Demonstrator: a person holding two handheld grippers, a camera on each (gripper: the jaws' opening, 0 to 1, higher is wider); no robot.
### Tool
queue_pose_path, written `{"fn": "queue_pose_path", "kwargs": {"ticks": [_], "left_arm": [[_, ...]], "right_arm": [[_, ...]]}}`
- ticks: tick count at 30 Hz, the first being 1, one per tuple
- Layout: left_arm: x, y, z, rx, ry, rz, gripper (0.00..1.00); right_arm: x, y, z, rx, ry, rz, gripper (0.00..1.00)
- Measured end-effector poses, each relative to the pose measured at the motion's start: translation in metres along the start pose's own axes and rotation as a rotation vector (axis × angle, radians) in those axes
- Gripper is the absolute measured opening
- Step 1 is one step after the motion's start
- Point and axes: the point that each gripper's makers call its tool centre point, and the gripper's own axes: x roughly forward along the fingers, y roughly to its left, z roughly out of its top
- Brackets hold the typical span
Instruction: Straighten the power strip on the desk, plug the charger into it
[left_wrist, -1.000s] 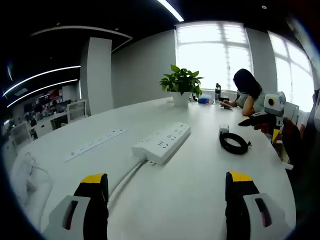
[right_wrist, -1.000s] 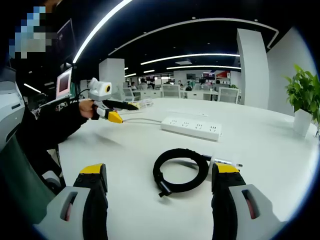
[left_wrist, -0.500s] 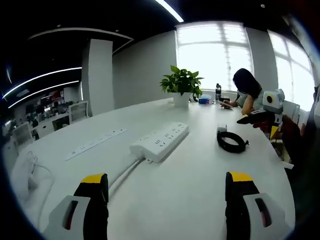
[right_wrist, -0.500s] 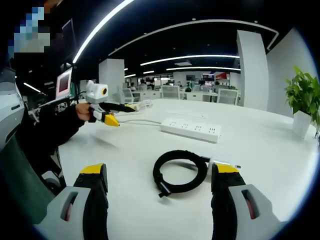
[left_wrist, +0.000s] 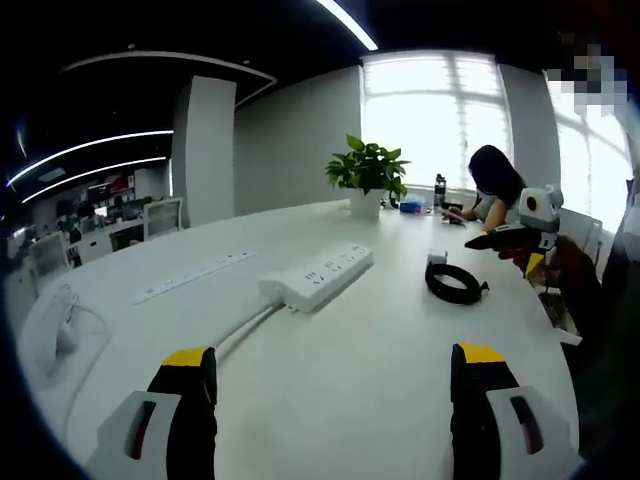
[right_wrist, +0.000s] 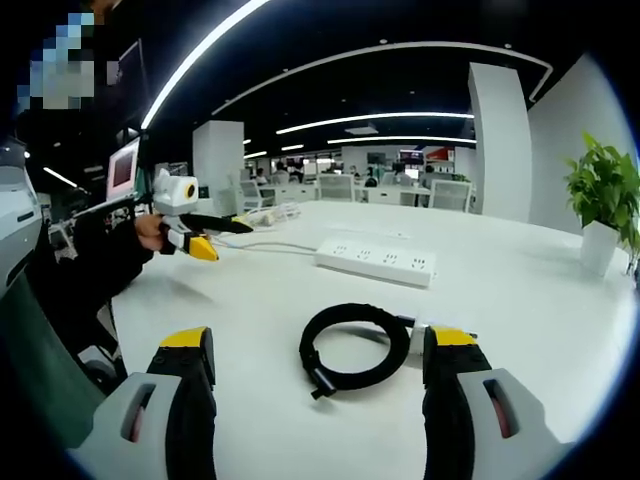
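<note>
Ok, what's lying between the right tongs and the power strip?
In the right gripper view, the coiled black charger cable lies on the desk between the right tongs and the power strip.

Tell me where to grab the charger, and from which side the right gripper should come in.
Grip the small white charger block, not the coiled black cable. The block lies flat on the desk at the coil's edge, just ahead of the right gripper, whose jaws stand open. Probably best to come down from above across its narrow sides; the loose coil gives no firm hold.
</note>
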Motion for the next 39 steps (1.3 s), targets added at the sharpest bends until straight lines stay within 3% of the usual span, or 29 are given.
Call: {"fn": "queue_pose_path", "kwargs": {"ticks": [10, 23, 27, 39], "left_arm": [[-0.004, -0.004, 0.001, 0.013, -0.001, 0.011, 0.99], [-0.007, -0.010, -0.002, -0.034, -0.012, -0.003, 0.99], [-0.007, -0.010, -0.007, -0.019, 0.012, -0.009, 0.99], [-0.009, -0.005, -0.002, -0.068, -0.018, 0.002, 0.99]], "right_arm": [[0.003, -0.007, -0.003, 0.006, 0.010, -0.033, 0.86], [0.008, -0.035, -0.008, -0.011, 0.041, -0.172, 0.86], [0.008, -0.042, -0.008, -0.023, 0.043, -0.215, 0.86], [0.013, -0.052, -0.006, -0.003, 0.022, -0.258, 0.84]]}}
